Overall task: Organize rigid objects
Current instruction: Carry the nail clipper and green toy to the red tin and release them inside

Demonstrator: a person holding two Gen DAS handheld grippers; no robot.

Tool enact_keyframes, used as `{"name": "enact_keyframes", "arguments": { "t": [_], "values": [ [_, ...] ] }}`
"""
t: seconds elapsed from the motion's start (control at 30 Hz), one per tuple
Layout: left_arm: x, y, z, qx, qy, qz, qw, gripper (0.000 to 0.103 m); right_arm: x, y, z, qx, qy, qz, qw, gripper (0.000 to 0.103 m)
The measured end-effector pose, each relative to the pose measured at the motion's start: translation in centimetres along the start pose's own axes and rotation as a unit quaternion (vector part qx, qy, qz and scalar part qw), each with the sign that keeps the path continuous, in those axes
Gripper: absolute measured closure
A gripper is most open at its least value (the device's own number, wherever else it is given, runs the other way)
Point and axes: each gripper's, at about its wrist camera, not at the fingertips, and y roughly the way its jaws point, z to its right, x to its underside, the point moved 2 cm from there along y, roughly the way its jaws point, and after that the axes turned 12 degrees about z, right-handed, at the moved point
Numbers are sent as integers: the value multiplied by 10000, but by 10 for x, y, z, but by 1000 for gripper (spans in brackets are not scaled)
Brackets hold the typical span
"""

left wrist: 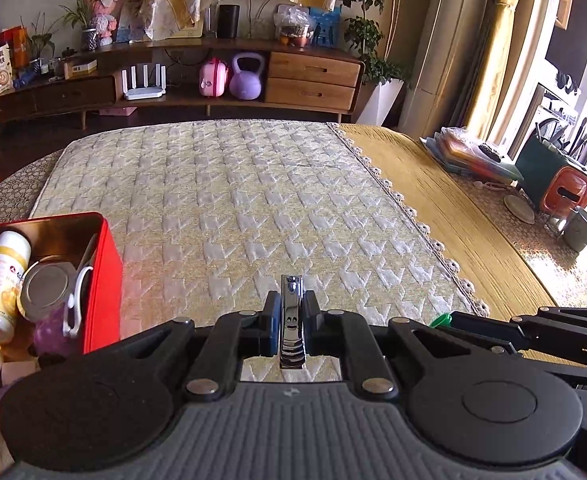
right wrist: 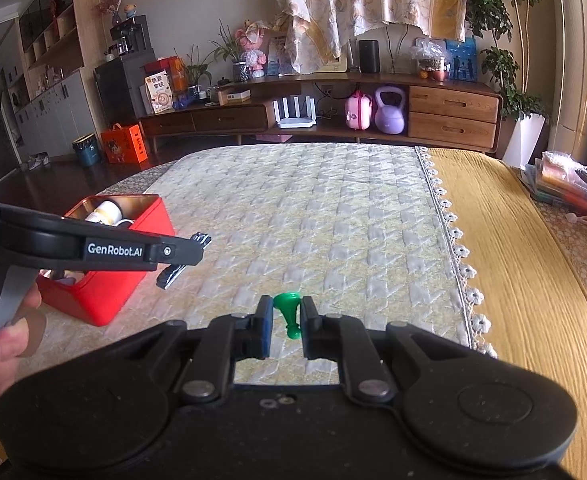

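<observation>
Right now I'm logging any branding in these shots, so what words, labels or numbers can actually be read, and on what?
"GenRobot.AI": white lettering on the arm of the left gripper, seen from the right wrist view.
Snack bag on the sideboard: large Chinese characters, too blurred to read reliably.
White bottle in the red tin: label print too small to read.
Orange box on the floor: picture only, no readable text.

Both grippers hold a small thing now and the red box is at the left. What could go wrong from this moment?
1. The nail clipper is smooth metal, pinched by the left gripper only along its narrow sides; it might slip or twist out.
2. The green piece sits between the right gripper pads at its thin part and could drop onto the quilted cloth.
3. The red box is already crowded, so added things may land badly.
</observation>
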Motion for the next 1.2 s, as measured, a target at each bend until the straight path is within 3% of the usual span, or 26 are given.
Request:
{"name": "enact_keyframes", "arguments": {
  "t": [0.33, 0.67, 0.93, 1.2],
  "values": [
    [-6, -73, -43, -254, -292, 447, 9983, 92, -21, -20, -56, -362, -9, 172, 9992, 91],
    [-12, -123, -109, -748, -429, 674, 9940, 92, -34, -8, -129, -788, -314, 216, 9962, 91],
    [-4, -137, -170, -1197, -556, 588, 9895, 92, -31, 18, -172, -1060, -369, 99, 9936, 91],
    [2, -116, -217, -1545, -776, 409, 9841, 92, -29, 56, -203, -1108, -570, -66, 9922, 91]
  ]
}}
